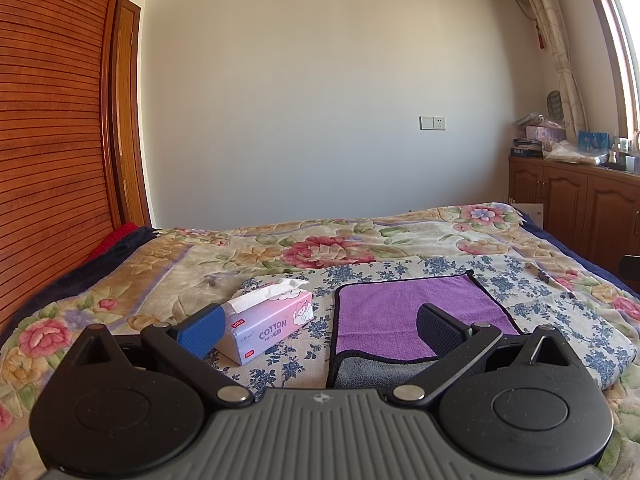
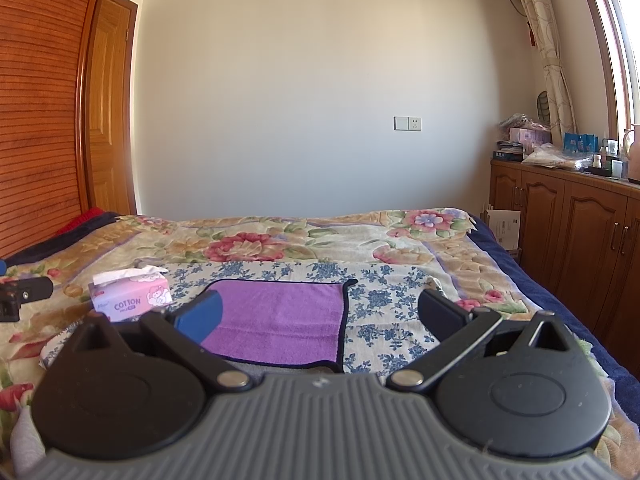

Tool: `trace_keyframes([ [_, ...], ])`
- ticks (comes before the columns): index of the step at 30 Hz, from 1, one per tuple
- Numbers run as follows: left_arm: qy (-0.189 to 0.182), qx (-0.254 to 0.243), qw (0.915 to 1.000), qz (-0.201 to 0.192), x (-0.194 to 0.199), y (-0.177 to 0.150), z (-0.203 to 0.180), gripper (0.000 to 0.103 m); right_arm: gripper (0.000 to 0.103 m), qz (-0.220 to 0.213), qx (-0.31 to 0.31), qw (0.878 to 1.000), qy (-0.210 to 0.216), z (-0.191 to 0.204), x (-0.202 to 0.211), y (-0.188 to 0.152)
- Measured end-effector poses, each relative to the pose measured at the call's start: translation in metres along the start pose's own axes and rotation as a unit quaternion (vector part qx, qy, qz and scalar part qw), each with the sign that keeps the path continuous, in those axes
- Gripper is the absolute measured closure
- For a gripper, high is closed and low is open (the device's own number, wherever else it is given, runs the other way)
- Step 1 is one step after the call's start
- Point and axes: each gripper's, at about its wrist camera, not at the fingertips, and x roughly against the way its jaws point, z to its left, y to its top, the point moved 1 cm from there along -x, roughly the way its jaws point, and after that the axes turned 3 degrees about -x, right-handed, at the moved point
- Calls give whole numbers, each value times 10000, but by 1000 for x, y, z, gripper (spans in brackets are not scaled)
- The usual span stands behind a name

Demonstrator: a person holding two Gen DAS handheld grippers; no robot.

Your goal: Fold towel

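A purple towel [image 1: 396, 308] with a dark hem and a grey underside lies flat on a blue-flowered cloth on the bed; it also shows in the right wrist view [image 2: 280, 320]. Its near edge is folded back, showing grey. My left gripper [image 1: 320, 326] is open and empty, held above the towel's near left part. My right gripper [image 2: 320, 314] is open and empty, held above the towel's near right part. Part of the left gripper [image 2: 20, 296] shows at the left edge of the right wrist view.
A pink tissue box [image 1: 268, 326] marked COTTON stands left of the towel, also in the right wrist view [image 2: 130, 298]. The floral bedspread [image 1: 320, 248] covers the bed. A wooden wardrobe [image 1: 52, 140] is at left, wooden cabinets [image 2: 580, 232] at right.
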Motion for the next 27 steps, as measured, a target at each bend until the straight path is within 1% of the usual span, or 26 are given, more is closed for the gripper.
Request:
trace_keyframes([
  [20, -1, -4, 10000, 6, 0, 0, 0, 0, 0, 17, 8, 10000, 0, 2, 0, 1],
  [27, -19, -14, 10000, 78, -1, -1, 3, 0, 0, 88, -2, 10000, 15, 2, -3, -1],
])
